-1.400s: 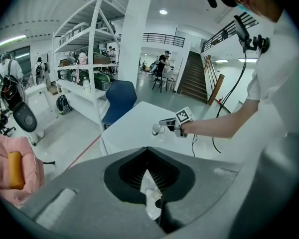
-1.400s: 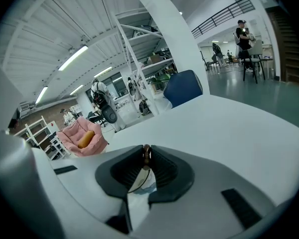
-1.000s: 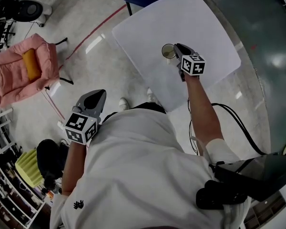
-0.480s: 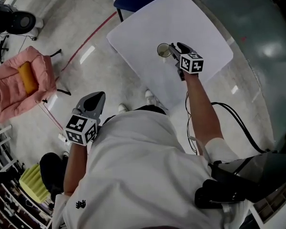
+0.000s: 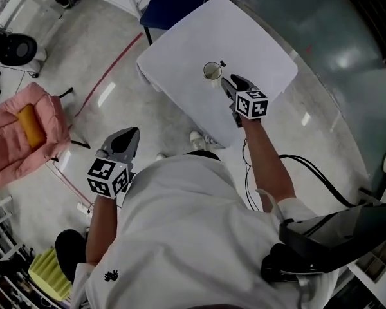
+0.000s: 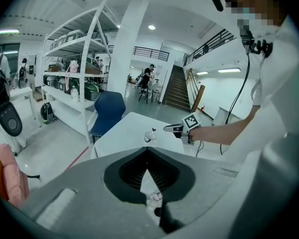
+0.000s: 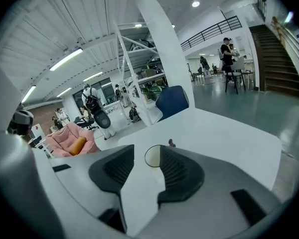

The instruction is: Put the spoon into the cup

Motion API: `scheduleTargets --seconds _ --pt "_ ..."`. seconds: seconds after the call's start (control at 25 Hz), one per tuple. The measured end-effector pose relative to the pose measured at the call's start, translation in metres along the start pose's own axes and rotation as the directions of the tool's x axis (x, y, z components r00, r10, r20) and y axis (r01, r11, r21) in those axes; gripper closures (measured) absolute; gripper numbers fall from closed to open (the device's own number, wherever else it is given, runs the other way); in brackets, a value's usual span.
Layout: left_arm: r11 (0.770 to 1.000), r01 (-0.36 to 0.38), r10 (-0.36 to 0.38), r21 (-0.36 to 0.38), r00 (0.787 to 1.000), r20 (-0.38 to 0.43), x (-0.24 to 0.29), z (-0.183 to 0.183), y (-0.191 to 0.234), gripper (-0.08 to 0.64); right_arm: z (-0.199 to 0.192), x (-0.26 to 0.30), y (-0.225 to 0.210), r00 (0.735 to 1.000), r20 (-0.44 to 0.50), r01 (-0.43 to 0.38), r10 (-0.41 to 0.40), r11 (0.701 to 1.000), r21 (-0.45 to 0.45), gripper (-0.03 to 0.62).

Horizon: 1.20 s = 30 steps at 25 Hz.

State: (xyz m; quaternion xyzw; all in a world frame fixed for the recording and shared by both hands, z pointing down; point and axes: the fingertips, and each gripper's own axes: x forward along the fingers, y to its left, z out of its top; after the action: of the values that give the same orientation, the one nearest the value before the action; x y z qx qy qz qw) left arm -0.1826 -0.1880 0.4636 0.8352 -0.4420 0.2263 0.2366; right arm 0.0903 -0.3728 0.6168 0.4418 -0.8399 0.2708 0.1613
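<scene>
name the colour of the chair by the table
Dark blue chair, best in the left gripper view.

Small pale cup (image 5: 211,70) upright on the white table (image 5: 264,44), spoon (image 5: 222,64) standing inside, handle tip poking above the rim

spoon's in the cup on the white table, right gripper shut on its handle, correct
No: the right gripper isn't shut on the spoon. Its jaws have just been opening and stand apart, empty, short of the cup, per the right gripper view. The rest holds.
</scene>
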Motion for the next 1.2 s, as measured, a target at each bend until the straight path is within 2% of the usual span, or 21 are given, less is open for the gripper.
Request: scheduleTargets --seconds 0.24,0.44,0.76,1.2 --pt "0.998 0.055 -0.054 -0.034 0.997 0.048 -0.033 -0.008 -0.001 0.554 -0.017 -0.038 0.071 0.998 -0.019 -0.063 0.063 0.998 -0.015 0.578" --pt "0.996 0.079 -0.077 -0.033 0.995 0.060 -0.060 -0.020 -0.006 0.554 -0.028 -0.070 0.132 0.993 -0.040 -0.116 0.114 0.992 -0.056 0.583" --pt "0.992 0.123 -0.120 -0.039 0.990 0.069 -0.098 -0.047 -0.006 0.554 -0.056 -0.094 0.221 0.981 -0.053 -0.190 0.187 0.979 -0.069 0.583" --pt "0.986 0.167 -0.168 0.022 0.984 0.060 -0.130 -0.076 -0.012 0.554 -0.081 -0.120 0.314 0.966 -0.063 -0.259 0.252 0.954 -0.148 0.583"
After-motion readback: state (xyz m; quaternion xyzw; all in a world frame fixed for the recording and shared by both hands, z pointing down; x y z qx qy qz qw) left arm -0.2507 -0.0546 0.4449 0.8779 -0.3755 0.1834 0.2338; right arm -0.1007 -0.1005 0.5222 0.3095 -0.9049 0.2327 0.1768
